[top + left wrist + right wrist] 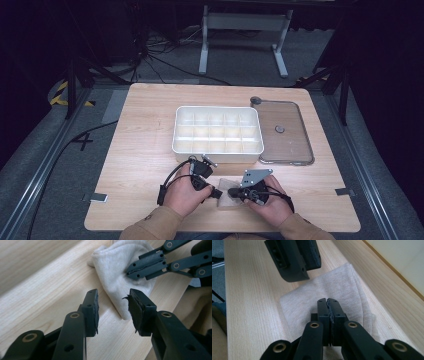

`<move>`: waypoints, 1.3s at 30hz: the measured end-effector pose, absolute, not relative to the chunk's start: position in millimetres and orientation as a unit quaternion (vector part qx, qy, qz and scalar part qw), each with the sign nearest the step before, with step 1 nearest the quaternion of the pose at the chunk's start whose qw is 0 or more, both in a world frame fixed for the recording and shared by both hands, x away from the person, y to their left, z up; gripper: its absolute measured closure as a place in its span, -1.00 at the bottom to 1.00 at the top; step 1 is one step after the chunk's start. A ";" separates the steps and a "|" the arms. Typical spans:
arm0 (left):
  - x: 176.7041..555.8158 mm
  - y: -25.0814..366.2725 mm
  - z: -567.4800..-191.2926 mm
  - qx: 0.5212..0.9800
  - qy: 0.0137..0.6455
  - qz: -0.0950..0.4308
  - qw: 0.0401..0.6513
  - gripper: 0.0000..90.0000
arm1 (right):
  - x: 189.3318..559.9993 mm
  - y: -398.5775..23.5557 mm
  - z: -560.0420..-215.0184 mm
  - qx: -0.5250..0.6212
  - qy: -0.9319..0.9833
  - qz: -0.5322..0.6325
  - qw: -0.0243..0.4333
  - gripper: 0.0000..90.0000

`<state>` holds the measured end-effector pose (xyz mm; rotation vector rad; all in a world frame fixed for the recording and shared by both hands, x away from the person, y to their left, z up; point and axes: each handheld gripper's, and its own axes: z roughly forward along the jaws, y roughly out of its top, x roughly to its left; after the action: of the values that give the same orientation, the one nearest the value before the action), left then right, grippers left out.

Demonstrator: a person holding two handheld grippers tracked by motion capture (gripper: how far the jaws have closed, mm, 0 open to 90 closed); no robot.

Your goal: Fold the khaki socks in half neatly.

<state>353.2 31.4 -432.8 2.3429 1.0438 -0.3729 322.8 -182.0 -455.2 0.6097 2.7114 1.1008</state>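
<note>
Beside the table's near edge, cloth.

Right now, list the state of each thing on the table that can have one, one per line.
Left tool: jaws apart, nothing between the pads.
Right tool: jaws shut, tips on the cloth; whether it pinches fabric cannot be told.
White cloth: folded, lying on the table.
Compartment box: open, compartments look empty.
Clear lid: off, flat beside the box.
</note>
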 end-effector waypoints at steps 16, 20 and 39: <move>353.9 23.0 -444.4 0.875 0.375 -0.160 0.263 0.34 | 322.6 -183.8 -456.5 0.205 0.902 0.374 0.076 0.99; 352.8 20.1 -444.4 0.877 0.372 -0.155 0.262 0.46 | 322.4 -184.0 -456.6 0.203 0.902 0.374 0.077 0.99; 345.7 12.7 -429.2 0.887 0.343 -0.125 0.283 0.82 | 320.9 -184.8 -456.7 0.208 0.899 0.377 0.079 0.97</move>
<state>345.7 12.7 -429.2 2.3737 0.9192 -0.3351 320.9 -184.8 -456.7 0.6226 2.6904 1.1292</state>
